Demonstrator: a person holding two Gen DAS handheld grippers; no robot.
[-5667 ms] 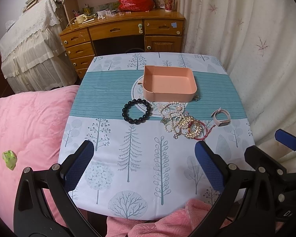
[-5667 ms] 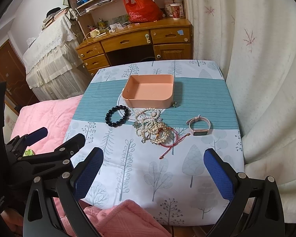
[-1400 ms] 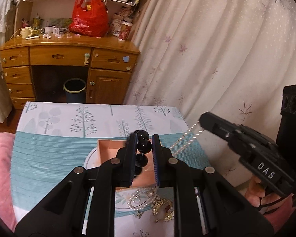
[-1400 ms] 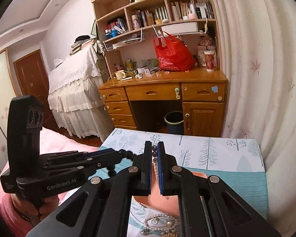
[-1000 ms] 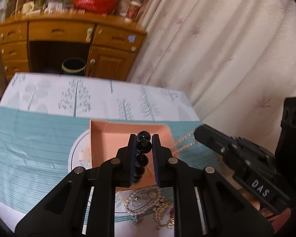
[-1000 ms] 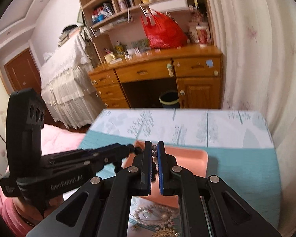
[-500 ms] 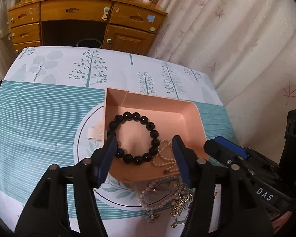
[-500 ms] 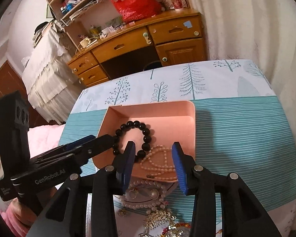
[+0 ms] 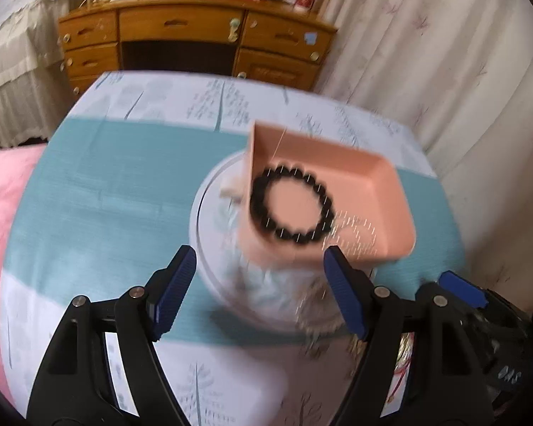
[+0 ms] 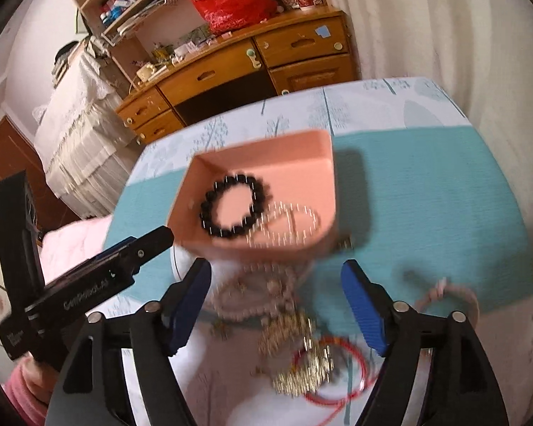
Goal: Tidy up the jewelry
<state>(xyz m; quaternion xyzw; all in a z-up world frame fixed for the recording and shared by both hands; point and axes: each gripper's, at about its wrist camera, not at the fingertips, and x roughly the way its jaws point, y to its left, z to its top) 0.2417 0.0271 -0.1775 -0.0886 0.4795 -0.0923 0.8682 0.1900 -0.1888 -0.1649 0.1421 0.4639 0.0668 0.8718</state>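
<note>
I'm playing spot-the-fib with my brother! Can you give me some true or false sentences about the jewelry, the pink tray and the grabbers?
1. The black bead bracelet lies inside the pink tray. True.
2. The left hand-held gripper is squeezing the black bead bracelet. False: its jaws have just been opening and nothing is between them.
3. A pearl strand lies in the tray beside the bracelet. True.
4. The red cord bracelet is in the tray. False: it lies on the tablecloth, in front of the tray.
5. The right hand-held gripper is shut. False: its jaws stand open, empty.
</note>
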